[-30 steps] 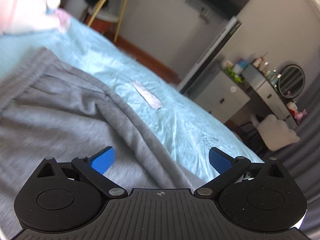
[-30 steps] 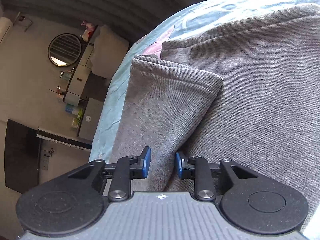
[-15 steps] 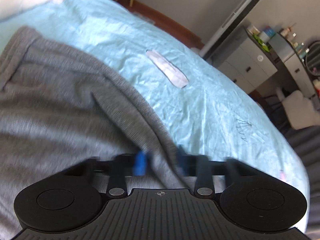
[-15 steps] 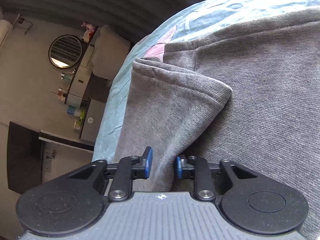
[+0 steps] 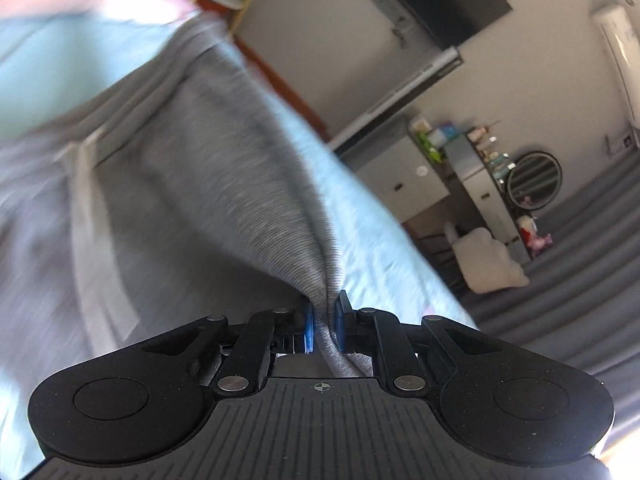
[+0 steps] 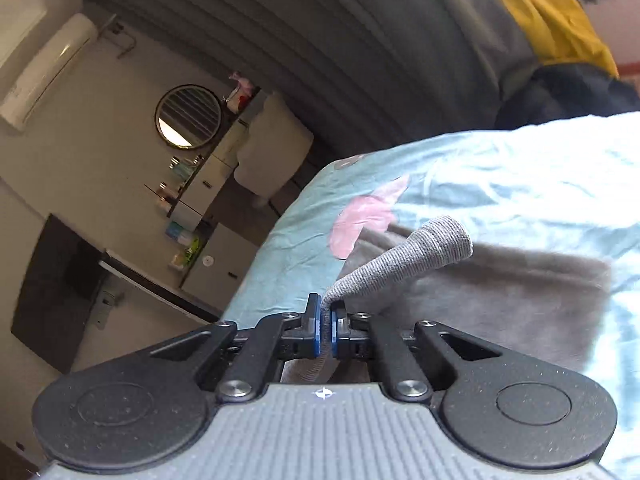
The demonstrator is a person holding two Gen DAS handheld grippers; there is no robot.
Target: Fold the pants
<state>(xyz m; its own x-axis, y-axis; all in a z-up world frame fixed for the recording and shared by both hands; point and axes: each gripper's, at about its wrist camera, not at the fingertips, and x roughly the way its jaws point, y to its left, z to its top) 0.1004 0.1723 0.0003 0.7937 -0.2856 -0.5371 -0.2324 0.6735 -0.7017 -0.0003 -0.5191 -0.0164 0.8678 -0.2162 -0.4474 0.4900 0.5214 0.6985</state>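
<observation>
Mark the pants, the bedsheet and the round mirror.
pants (image 5: 240, 208): left wrist view, lifted grey fabric above the claw.
bedsheet (image 6: 520, 176): right wrist view, bare light-blue area beyond the pants.
mirror (image 6: 188, 117): right wrist view, centre of the glass.

Your left tongs (image 5: 323, 326) are clamped on a bunched ridge of the grey pants (image 5: 224, 184), blue pads pressed to the cloth on both sides. The fabric rises taut from the tongs toward the waistband, blurred, over the light blue bed sheet (image 5: 372, 232). A round mirror (image 5: 534, 181) hangs at far right.
</observation>
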